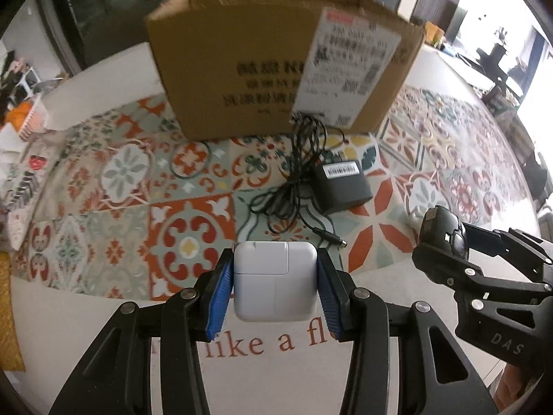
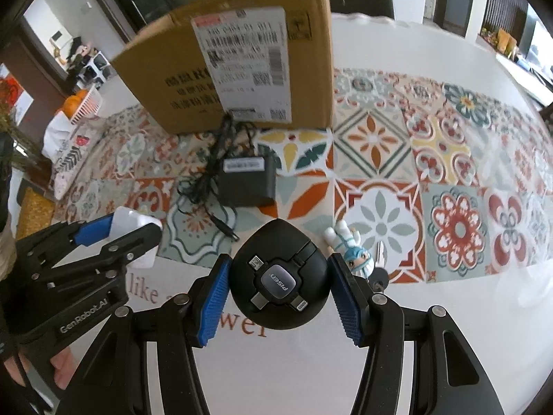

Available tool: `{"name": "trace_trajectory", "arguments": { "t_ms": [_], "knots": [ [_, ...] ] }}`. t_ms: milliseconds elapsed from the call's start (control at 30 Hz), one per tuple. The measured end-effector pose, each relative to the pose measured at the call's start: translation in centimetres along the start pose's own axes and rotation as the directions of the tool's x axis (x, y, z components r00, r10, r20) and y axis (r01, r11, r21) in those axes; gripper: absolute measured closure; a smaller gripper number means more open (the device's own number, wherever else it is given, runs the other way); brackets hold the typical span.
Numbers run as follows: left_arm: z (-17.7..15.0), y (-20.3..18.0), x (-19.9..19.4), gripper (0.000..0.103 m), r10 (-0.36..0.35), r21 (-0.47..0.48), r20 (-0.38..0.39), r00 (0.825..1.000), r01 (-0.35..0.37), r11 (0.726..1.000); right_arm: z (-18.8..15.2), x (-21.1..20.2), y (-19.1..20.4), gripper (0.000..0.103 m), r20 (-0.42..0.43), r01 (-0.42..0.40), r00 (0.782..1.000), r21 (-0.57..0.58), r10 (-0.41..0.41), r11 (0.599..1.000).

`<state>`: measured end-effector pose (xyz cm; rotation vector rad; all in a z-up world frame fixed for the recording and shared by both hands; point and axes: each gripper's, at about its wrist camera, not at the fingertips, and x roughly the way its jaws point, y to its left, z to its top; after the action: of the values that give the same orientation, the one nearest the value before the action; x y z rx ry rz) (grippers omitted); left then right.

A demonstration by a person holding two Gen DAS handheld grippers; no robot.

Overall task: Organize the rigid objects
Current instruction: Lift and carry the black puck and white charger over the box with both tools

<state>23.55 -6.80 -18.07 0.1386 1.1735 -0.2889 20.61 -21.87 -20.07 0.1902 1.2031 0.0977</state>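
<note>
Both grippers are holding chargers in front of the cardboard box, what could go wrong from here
The round black cable hub sits between the right gripper's pads on curved sides, so it might slip. The black adapter and its loose cord lie right before the cardboard box; either gripper, including the left gripper holding the white charger, could snag it.

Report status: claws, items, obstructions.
Left claw shut on white charger. Right claw shut on black adapter. Cardboard box ahead; black power brick lies between.
</note>
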Motion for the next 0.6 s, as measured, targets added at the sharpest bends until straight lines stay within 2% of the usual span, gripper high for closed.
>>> {"name": "trace_trajectory", "arguments": {
  "t_ms": [267,600],
  "knots": [
    [1.1,1.0,-4.7,0.058,0.019,-0.032,0.093,0.996,-0.016,0.999,1.7,-4.1,1.5,0.046,0.094,0.014,0.995,-0.039,-0.01,0.999],
    [3.5,2.2,-9.4,0.058,0.055,-0.048,0.2,0.978,-0.046,0.998,4.4,-8.5,3.4,0.046,0.207,0.029,0.978,-0.057,-0.016,0.998]
  ]
}}
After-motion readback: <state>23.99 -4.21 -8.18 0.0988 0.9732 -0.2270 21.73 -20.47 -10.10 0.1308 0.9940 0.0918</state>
